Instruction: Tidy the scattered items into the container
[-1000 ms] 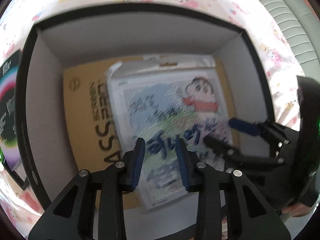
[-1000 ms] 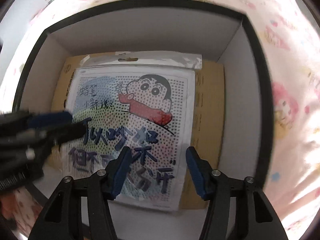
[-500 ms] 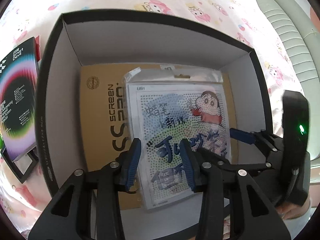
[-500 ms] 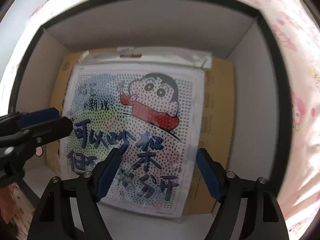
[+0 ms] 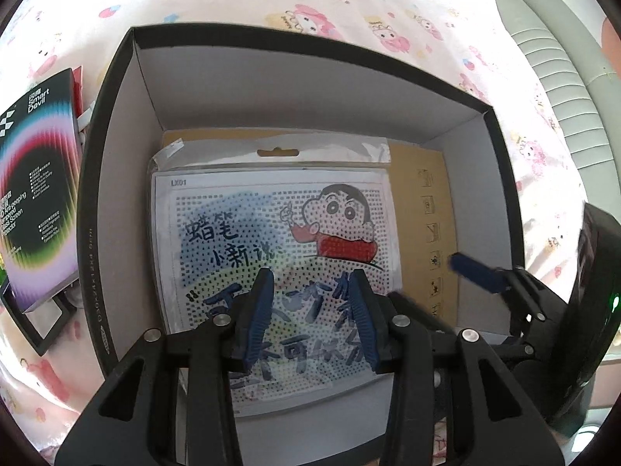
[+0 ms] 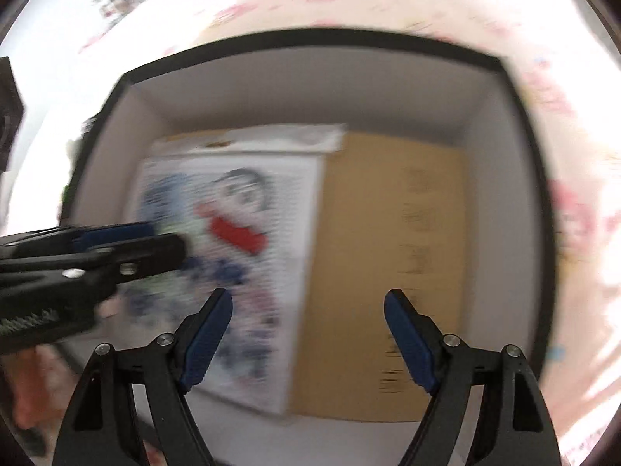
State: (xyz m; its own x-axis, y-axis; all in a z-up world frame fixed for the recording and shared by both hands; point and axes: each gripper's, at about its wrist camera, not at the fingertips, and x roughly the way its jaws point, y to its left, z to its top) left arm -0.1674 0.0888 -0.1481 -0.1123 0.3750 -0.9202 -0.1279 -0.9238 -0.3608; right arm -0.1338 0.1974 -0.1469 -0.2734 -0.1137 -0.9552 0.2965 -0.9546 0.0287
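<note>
While cartoon packet (image 5: pixel 271 233) lies flat in box (image 5: pixel 128 124), left gripper (image 5: pixel 310 318) hovers above, part-open, empty; right gripper (image 6: pixel 306 334) wide, empty.

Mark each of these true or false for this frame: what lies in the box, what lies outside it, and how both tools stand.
1. The cartoon sticker pack lies inside the black box. True.
2. The sticker pack rests on a brown cardboard package. True.
3. The Smart Devil screen protector box is inside the black box. False: it lies outside, on the patterned bedsheet to the left of the box.
4. The right tool is clamped on the sticker pack. False: its jaws stand wide apart with nothing between them.
5. The left tool holds nothing. True: its jaws are parted above the pack.
</note>
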